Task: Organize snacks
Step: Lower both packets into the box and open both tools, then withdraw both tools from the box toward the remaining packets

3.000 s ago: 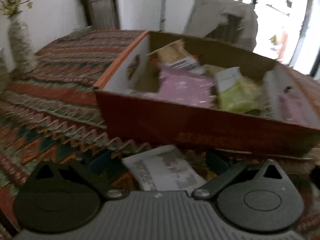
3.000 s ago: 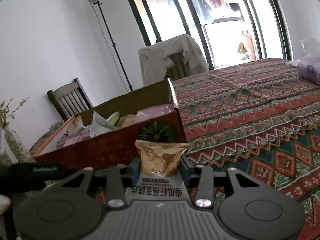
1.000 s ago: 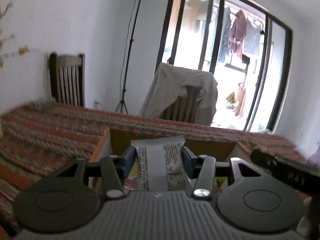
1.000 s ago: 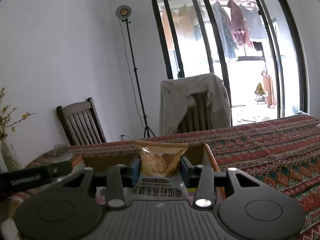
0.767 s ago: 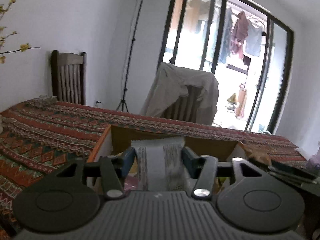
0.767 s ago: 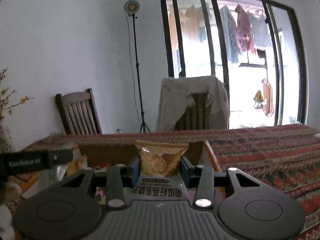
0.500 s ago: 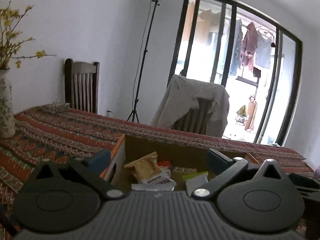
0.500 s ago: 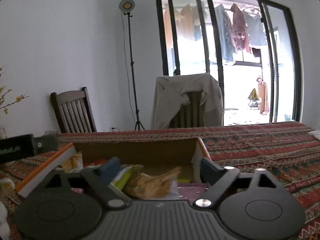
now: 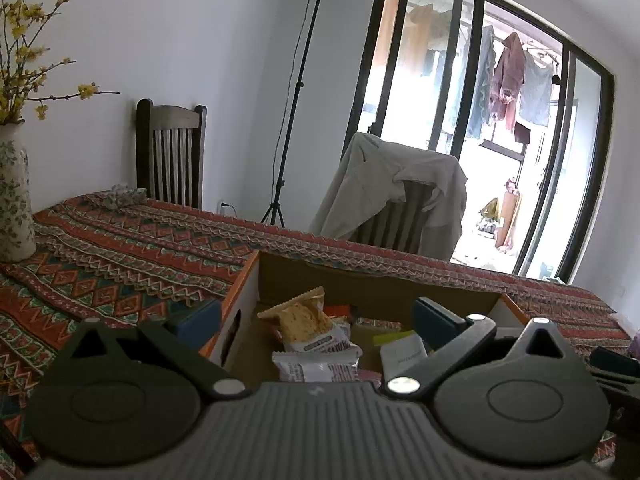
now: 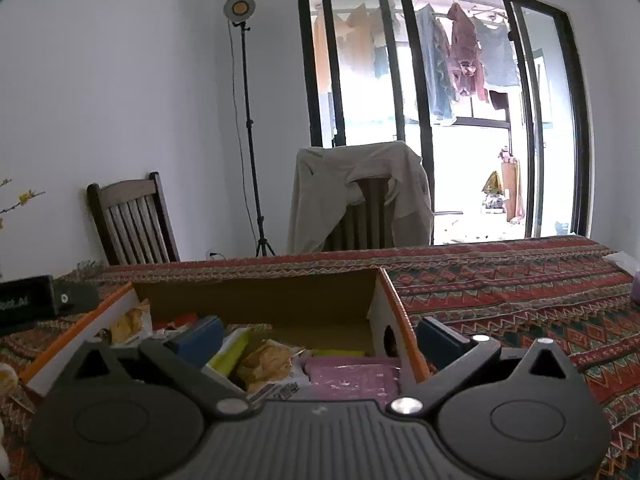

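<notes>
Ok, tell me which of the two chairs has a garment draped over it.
The chair in front of the window: a beige jacket covers its back. The other chair, by the wall, is bare.

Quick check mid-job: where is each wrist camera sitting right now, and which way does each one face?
Left wrist: behind the open left claw, above the cardboard box, facing the draped chair and window.
Right wrist: behind the open right claw, over the box's right end, facing the same window; the other claw shows at its left edge.
Shared: box, snack packets, both chairs, lamp stand.
</notes>
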A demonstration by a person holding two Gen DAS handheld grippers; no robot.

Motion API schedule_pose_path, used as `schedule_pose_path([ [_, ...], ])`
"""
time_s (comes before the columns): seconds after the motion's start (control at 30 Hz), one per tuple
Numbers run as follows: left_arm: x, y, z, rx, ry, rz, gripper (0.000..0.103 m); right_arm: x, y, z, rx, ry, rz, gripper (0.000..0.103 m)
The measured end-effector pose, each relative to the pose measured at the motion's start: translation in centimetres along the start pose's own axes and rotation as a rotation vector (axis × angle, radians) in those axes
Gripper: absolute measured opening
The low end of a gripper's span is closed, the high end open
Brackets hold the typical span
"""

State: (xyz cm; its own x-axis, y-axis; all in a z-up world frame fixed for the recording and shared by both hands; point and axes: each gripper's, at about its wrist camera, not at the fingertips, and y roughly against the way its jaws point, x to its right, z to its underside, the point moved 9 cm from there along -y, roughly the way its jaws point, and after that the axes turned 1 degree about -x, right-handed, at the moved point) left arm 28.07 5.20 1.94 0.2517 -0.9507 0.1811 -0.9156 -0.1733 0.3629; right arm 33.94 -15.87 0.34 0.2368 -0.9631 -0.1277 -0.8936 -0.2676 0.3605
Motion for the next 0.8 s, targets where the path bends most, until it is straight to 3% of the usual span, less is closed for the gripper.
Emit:
schedule_pose_path([
  [0.43,-0.1,1.8,-1.4,0.012,0.025,-0.021,0.103,0.3,0.6,-0.5,0.029,-0.015,-0.038,0.103],
  [0.63,-1.6,5.8,-1.7,0.003,-0.006,-0.029,0.103,-0.7,3.7,-1.2,-0.016,-0.007,-0.077,0.103],
  [0.8,-4.5,8.8,0.1,-0.053,-0.008,-0.043,0.103,-2.3,6.9,1.6,-0.105,0.038,-0.140,0.103],
])
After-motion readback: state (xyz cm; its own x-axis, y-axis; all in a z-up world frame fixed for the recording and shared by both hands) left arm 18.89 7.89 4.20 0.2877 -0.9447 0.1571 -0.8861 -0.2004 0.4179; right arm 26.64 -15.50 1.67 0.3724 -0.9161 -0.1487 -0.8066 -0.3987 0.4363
